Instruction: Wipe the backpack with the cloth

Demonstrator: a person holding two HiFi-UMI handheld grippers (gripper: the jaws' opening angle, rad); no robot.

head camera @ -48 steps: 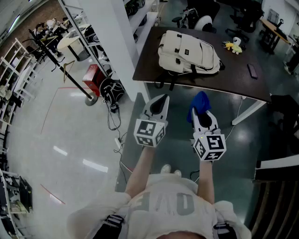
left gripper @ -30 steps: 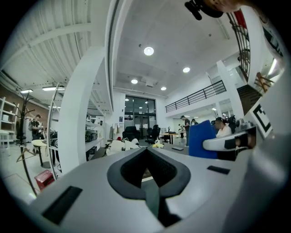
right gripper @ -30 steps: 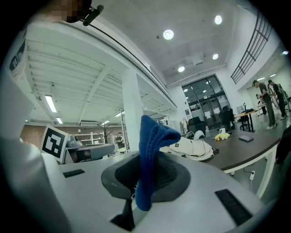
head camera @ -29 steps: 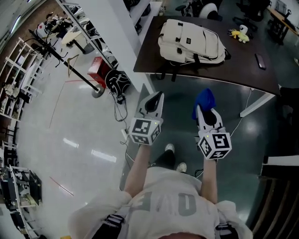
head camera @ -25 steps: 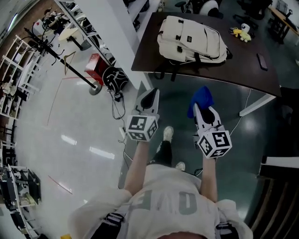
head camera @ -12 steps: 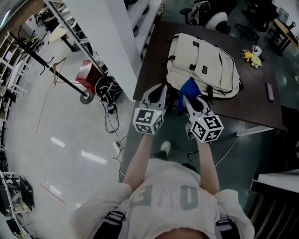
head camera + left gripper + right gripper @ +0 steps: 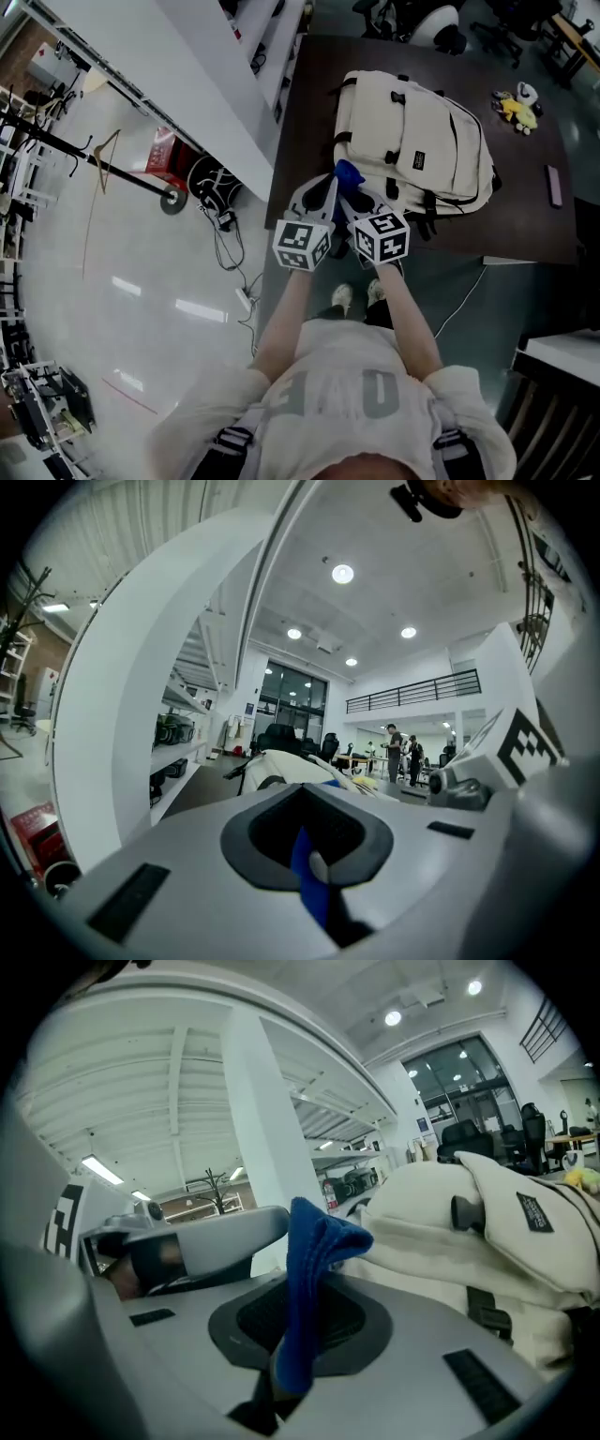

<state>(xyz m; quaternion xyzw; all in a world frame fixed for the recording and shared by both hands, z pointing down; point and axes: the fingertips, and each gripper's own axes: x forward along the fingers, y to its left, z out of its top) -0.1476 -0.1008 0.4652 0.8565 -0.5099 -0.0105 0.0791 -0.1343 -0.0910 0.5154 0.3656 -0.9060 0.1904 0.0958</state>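
Note:
A cream backpack [image 7: 412, 141] lies flat on the dark table [image 7: 309, 112]. My right gripper [image 7: 354, 193] is shut on a blue cloth [image 7: 348, 173], whose free end sticks up at the backpack's near left edge. In the right gripper view the cloth [image 7: 314, 1241] rises from between the jaws, with the backpack [image 7: 487, 1232] just beyond on the right. My left gripper [image 7: 323, 186] is shut, close beside the right one, over the table's near edge. The left gripper view shows its jaws closed [image 7: 309, 855] with only a thin blue sliver at the seam.
A white pillar with shelving [image 7: 216, 84] runs along the table's left side. A yellow toy [image 7: 516, 105] and a dark flat object [image 7: 553, 185] lie on the table's right part. A black bag [image 7: 211, 183] and cables sit on the floor at left.
The person has walked up to the table. Both grippers have moved forward and closer together, from over the floor to the backpack's near left edge, with the cloth still held.

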